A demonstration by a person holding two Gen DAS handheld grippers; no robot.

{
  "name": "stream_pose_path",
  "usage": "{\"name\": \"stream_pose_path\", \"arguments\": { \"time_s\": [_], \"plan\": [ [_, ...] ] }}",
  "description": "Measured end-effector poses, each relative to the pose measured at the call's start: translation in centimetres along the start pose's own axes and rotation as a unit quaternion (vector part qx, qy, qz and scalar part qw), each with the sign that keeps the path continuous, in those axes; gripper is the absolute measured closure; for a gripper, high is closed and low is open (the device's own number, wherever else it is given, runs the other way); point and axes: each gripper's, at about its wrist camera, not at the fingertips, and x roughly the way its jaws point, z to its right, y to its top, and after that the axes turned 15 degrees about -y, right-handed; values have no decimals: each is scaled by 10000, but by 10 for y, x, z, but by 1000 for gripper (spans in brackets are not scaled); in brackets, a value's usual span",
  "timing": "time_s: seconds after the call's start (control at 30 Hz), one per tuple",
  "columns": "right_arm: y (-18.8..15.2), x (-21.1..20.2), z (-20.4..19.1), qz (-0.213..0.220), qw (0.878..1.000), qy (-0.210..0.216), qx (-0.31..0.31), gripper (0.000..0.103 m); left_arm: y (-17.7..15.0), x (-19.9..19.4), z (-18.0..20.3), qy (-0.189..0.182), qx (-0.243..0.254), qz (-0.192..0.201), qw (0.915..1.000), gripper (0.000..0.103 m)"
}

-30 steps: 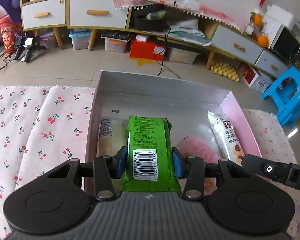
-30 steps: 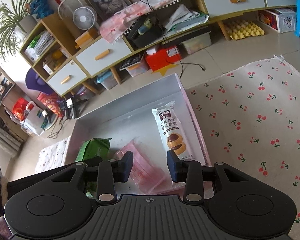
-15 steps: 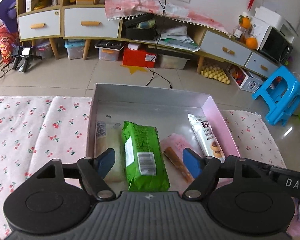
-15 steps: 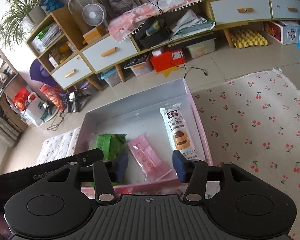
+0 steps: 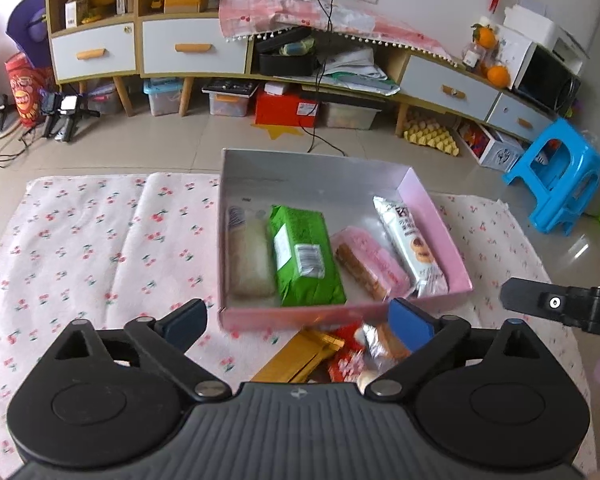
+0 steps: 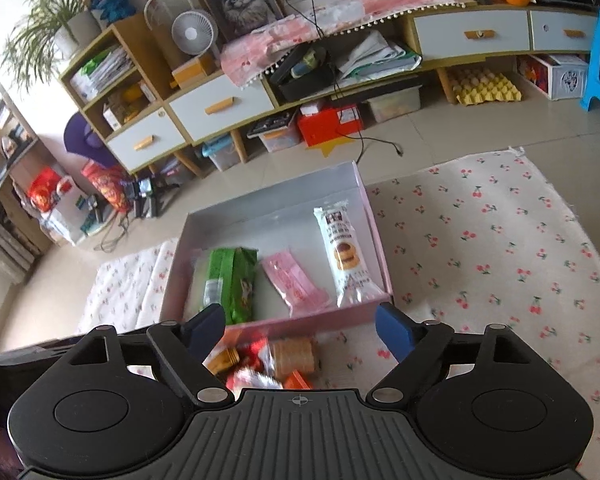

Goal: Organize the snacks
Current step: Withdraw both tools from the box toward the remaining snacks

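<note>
A pink box (image 5: 340,314) (image 6: 374,232) with a silver inside sits on the cherry-print cloth. In it lie a pale rice packet (image 5: 248,256), a green packet (image 5: 304,256) (image 6: 236,280), a pink wafer packet (image 5: 370,262) (image 6: 296,282) and a white biscuit roll (image 5: 410,238) (image 6: 342,256). My left gripper (image 5: 296,320) hovers above the box's near wall; its jaws are opening and hold nothing. My right gripper (image 6: 300,326) hangs over the same wall, its jaws also opening and empty. Loose snacks (image 5: 340,348) (image 6: 276,356) are heaped in front of the box.
The cherry cloth (image 5: 100,240) (image 6: 500,240) spreads to both sides of the box. Beyond it are tiled floor, a long low cabinet (image 5: 196,48) with storage boxes beneath, a blue stool (image 5: 556,176) at the right and a cable (image 5: 316,136) on the floor.
The left gripper let go of the green packet, which now lies in the box. Both grippers opened wide and pulled back and up, bringing the snack heap into view.
</note>
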Motion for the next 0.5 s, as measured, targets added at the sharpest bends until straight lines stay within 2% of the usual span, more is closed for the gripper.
{"name": "stream_pose_path", "arguments": {
  "time_s": [0.33,0.5],
  "plan": [
    [-30,-19,4,-232,9993,-186,-223,14,-36,-19,7,262,194,-361,9988,1],
    [-52,-16,11,-457,9982,-287,-269,14,-61,-23,3,227,79,-476,9986,1]
  ]
}}
